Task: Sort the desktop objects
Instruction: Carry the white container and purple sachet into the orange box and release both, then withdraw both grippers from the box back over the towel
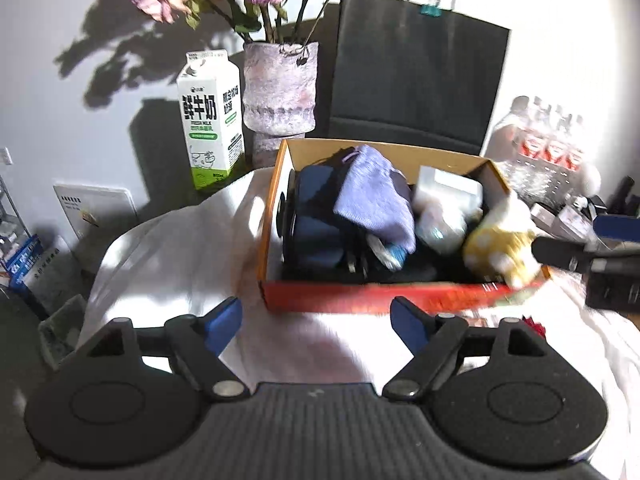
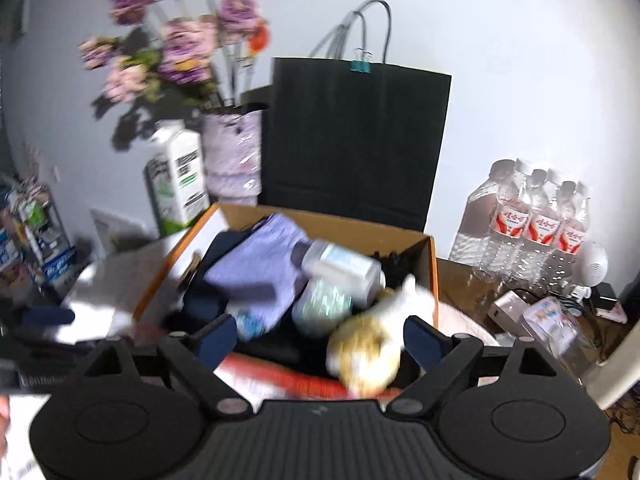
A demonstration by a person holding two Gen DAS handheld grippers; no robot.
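Blue pads of my left gripper (image 1: 318, 322) stand wide over white cloth (image 1: 180, 248), nothing between them. My right gripper (image 2: 318, 338) gapes too, the yellow spotted toy (image 2: 366, 356) blurred between its pads; can't tell if they touch. Beyond, the orange box (image 1: 268, 216) brims: lilac pouch (image 1: 376, 196), navy case (image 1: 316, 220). Looks like drop-off; next, find loose items.

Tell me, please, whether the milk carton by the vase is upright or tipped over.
Upright: the milk carton stands on its base beside the vase, gabled top up.
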